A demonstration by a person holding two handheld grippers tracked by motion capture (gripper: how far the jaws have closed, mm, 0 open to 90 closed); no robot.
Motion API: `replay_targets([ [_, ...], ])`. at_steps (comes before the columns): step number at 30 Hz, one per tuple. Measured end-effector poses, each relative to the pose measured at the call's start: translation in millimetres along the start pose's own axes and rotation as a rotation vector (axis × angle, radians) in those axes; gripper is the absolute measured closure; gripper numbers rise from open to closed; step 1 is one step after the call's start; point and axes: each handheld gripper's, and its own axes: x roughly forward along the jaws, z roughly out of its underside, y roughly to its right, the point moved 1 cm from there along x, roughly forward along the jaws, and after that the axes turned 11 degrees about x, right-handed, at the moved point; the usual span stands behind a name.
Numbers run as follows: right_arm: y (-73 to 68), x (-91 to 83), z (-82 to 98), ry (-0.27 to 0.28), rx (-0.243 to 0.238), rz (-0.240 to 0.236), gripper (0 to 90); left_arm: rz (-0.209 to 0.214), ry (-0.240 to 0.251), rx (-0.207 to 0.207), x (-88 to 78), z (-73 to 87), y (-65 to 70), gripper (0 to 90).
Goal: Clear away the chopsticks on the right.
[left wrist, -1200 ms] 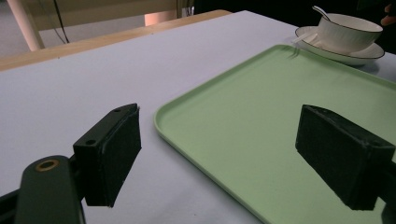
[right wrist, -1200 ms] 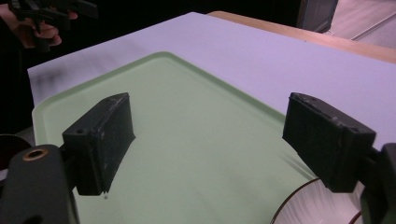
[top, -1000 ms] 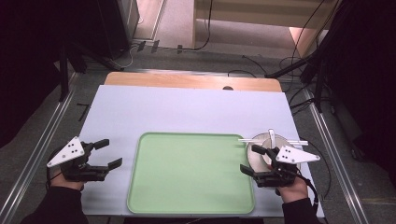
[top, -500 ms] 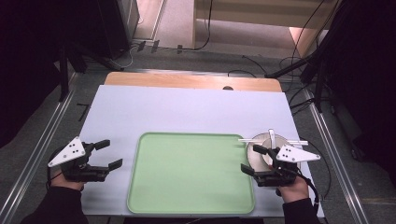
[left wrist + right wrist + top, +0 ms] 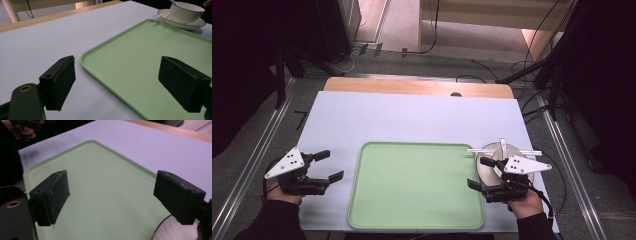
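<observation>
A light green tray [image 5: 417, 185] lies empty on the white table cover. To its right stands a white saucer [image 5: 492, 157] with a cup [image 5: 186, 11] on it, and a spoon [image 5: 172, 2] rests in the cup. A pale utensil [image 5: 524, 151] lies across the saucer, its tip reaching the tray's right rim. My left gripper [image 5: 332, 165] hovers left of the tray, open and holding nothing. My right gripper [image 5: 476, 173] is open over the tray's right edge, just in front of the saucer, and partly covers it. In the right gripper view, the jaws stand wide over the tray [image 5: 100, 182].
The white cover [image 5: 412, 120] stretches bare behind the tray, up to a wooden strip [image 5: 417, 87] at the far edge. Metal rails [image 5: 252, 170] run along both sides of the table. Cables [image 5: 532, 70] lie on the floor beyond.
</observation>
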Motion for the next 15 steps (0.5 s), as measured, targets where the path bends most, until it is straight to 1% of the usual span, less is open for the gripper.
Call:
replay_targets([
  [1,-0.4,-0.6,-1.3,-0.021,0.004,-0.013,13.5,0.001,-0.003,0.004,0.1,0.0,0.2,14.3],
  [3,-1.1,-1.2,-3.4,-0.061,0.005,-0.022,13.8,0.006,-0.010,0.010,0.7,-0.2,0.8,14.3],
  [6,-1.6,-2.5,-5.7,-0.099,0.002,-0.030,13.8,0.006,-0.015,0.013,0.8,-0.3,1.0,14.3],
  [7,-1.6,-2.5,-5.7,-0.099,0.002,-0.030,13.8,0.006,-0.015,0.013,0.8,-0.3,1.0,14.3],
  [9,-1.7,-4.1,-8.0,-0.135,0.004,-0.031,13.8,0.003,-0.012,0.010,0.4,-0.2,0.8,14.3],
  [12,-2.5,-6.1,-9.7,-0.149,0.005,-0.022,13.7,0.003,-0.012,0.010,0.4,-0.2,0.9,14.3],
  [14,-1.5,-7.9,-10.9,-0.159,0.025,-0.005,13.7,0.004,-0.013,0.010,0.3,-0.1,1.0,14.2],
  [15,-0.6,-9.3,-11.6,-0.164,0.036,-0.004,13.7,0.003,-0.015,0.010,0.2,-0.1,1.0,14.3],
])
